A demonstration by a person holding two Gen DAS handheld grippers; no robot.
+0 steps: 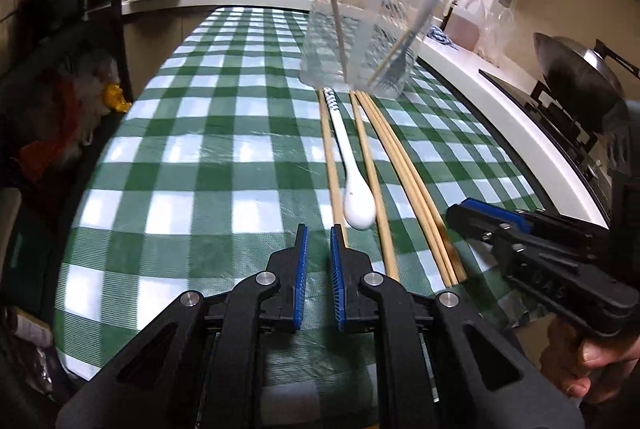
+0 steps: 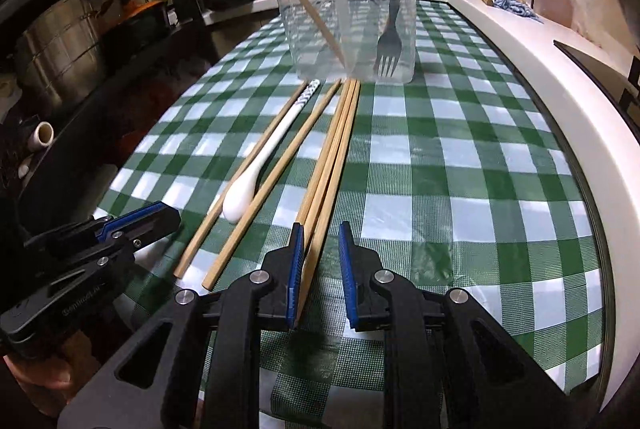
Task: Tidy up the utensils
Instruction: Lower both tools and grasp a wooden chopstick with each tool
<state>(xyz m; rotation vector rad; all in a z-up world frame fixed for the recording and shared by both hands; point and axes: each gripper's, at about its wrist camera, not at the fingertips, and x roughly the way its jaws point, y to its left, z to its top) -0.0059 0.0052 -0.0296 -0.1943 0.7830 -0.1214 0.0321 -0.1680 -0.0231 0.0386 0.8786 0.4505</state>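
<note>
the left gripper (image 1: 319, 229) hangs low over the green-and-white checked tablecloth (image 1: 200, 165), jaws nearly closed with nothing between them. at its twelve o'clock lies the white ceramic spoon (image 1: 357, 203) among loose bamboo chopsticks (image 1: 404, 173). beyond them stands the clear plastic cup (image 1: 360, 25), holding a grey fork (image 1: 404, 53). the right gripper (image 2: 322, 229) is slightly parted — three chopsticks (image 2: 326, 165) lie beside its left pad, ungripped.

Pale wooden chopsticks (image 2: 328, 165) and a glossy white ceramic-looking spoon (image 2: 256, 173) lie on a sheeny, finely textured green-checked tablecloth (image 2: 460, 189). Behind them, a clear plastic container (image 2: 344, 9) holds a dull metal fork (image 2: 389, 45).
</note>
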